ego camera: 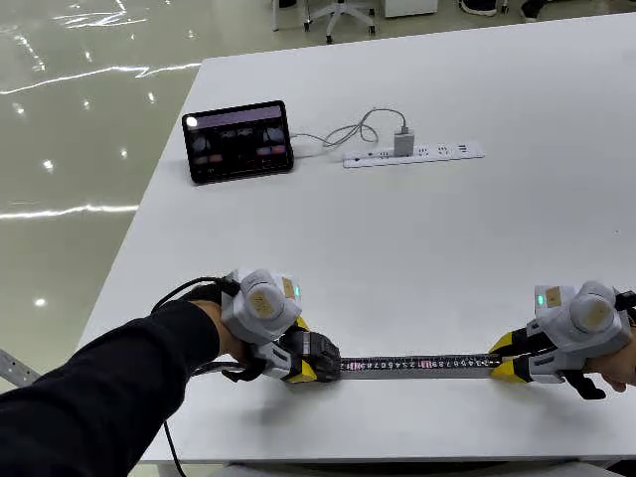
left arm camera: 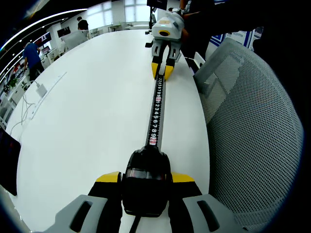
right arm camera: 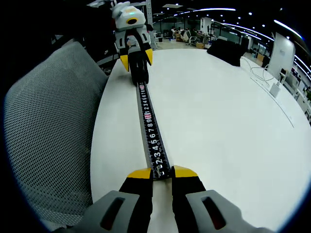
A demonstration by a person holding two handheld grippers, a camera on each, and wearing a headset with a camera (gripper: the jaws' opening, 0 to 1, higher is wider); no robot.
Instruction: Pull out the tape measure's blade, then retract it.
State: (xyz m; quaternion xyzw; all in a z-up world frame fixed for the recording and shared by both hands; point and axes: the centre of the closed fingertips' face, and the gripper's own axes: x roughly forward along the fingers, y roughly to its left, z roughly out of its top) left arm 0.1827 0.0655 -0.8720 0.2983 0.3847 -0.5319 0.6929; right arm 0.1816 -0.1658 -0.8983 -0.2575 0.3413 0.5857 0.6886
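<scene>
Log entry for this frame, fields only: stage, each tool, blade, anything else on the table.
stage: blade pulled out, not yet retracted
left tool: shut on case
right tool: shut on blade end
blade: straight between the tools, along the near edge of the table
other: tablet, lit; power strip with a cable plugged in

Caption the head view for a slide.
Left gripper holds the tape measure case; right gripper holds the extended blade across the table.

Tape case [left arm camera: 146, 182] glossy blk plastic; table [ego camera: 447, 268] smooth, matt.
</scene>
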